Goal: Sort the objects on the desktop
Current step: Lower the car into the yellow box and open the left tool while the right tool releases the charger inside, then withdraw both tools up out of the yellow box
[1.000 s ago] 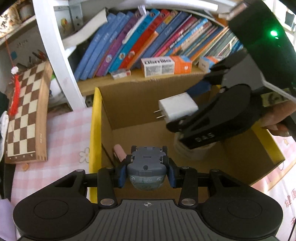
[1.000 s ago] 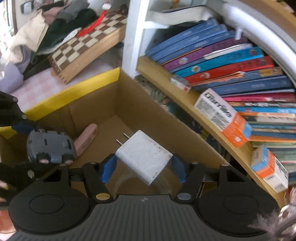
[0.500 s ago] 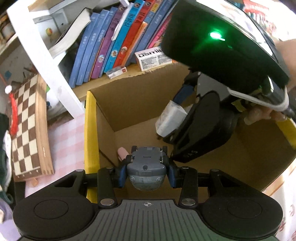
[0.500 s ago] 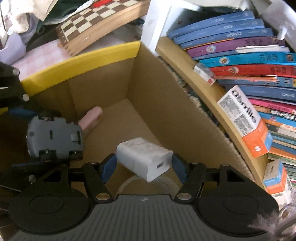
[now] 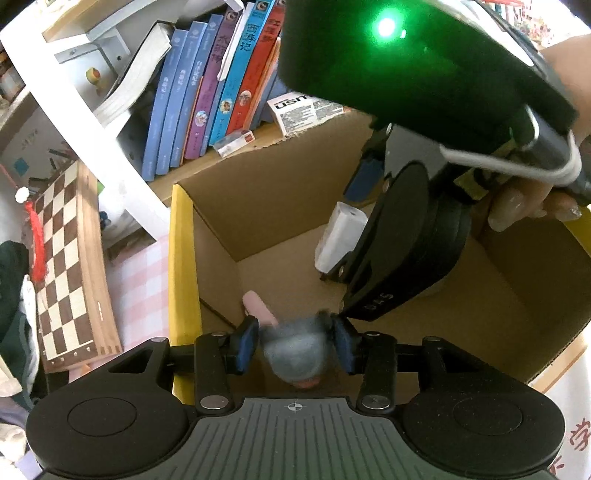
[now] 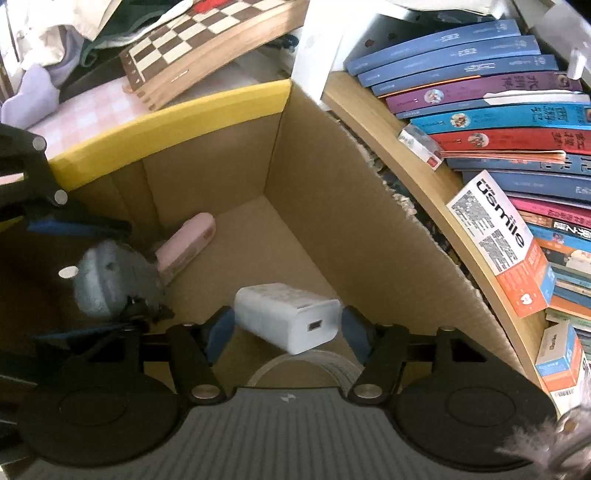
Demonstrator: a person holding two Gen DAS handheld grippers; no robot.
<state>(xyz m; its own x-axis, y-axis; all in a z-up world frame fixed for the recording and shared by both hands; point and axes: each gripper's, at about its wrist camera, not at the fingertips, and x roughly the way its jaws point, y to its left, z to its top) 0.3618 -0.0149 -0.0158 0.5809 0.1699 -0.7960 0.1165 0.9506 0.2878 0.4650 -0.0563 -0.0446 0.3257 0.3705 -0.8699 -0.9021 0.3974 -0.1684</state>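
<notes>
Bookshelf-backed cardboard box [image 6: 332, 236] sits beneath both tools: left tool [image 5: 293, 345] wide around a blurred grey gadget [image 5: 295, 350], right tool [image 6: 288, 328] wide around a white charger [image 6: 288, 317].

Bright daylight from upper right, washing out the top corner above the books [image 5: 207, 107]. Strong fisheye bending along the shelf [image 6: 424, 162] edge. Grey object [image 5: 295, 354] smeared by motion blur in both views. Green lamp [image 5: 386, 26] flaring with glare. Deep shadow inside the cardboard box [image 6: 332, 192], left side darkest.
</notes>
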